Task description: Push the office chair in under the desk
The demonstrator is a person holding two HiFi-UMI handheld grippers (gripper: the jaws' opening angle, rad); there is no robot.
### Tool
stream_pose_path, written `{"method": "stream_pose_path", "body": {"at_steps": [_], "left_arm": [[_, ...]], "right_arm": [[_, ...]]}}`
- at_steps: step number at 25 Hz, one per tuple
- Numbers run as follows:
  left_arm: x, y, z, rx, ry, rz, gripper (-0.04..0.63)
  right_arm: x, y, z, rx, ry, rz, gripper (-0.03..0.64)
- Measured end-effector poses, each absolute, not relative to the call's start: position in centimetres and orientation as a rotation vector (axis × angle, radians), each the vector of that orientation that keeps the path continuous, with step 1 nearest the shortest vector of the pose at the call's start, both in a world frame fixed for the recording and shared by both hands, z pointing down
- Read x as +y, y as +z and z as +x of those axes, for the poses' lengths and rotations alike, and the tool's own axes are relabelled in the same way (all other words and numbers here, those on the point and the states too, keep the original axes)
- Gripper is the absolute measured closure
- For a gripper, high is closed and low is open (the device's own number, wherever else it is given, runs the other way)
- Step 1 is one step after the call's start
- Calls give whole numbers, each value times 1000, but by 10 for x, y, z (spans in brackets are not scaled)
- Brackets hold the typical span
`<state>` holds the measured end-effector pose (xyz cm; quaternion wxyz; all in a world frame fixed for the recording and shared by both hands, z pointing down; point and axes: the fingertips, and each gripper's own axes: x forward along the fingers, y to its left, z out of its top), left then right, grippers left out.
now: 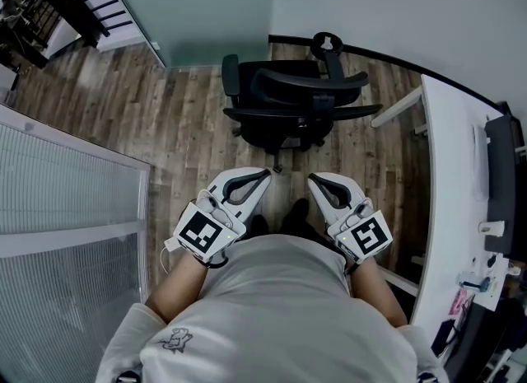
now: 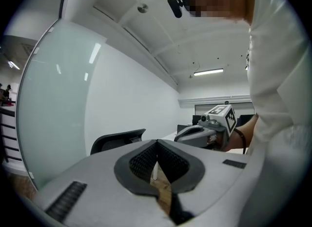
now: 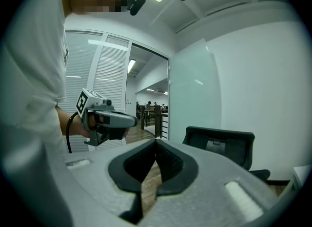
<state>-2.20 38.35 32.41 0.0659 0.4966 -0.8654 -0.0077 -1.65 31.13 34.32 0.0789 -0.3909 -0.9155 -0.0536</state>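
Observation:
A black office chair (image 1: pixel 296 105) stands on the wood floor ahead of me, left of the white desk (image 1: pixel 449 200) and not under it. Its backrest (image 1: pixel 309 85) faces me. My left gripper (image 1: pixel 262 177) is held near my chest, shut and empty, well short of the chair. My right gripper (image 1: pixel 313 180) is beside it, also shut with nothing in it. In the left gripper view the chair's headrest (image 2: pixel 117 140) shows beyond the shut left gripper (image 2: pixel 157 143), with the other gripper to the right. The right gripper view shows the headrest (image 3: pixel 219 145) past the shut right gripper (image 3: pixel 156 142).
The white desk runs along the right with a keyboard (image 1: pixel 479 163), a dark monitor (image 1: pixel 501 184) and small items on it. A desk leg (image 1: pixel 397 108) stands near the chair. A glass partition (image 1: pixel 66 233) with blinds is at the left. A wall (image 1: pixel 395 11) lies behind the chair.

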Motion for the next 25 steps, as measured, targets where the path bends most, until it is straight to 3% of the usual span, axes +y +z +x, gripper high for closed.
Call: {"method": "stream_pose_path", "body": {"at_steps": [25], "left_arm": [[281, 346, -121, -2604, 269, 1353, 595]], "right_arm": [[151, 352, -136, -2622, -315, -1379, 612]]}}
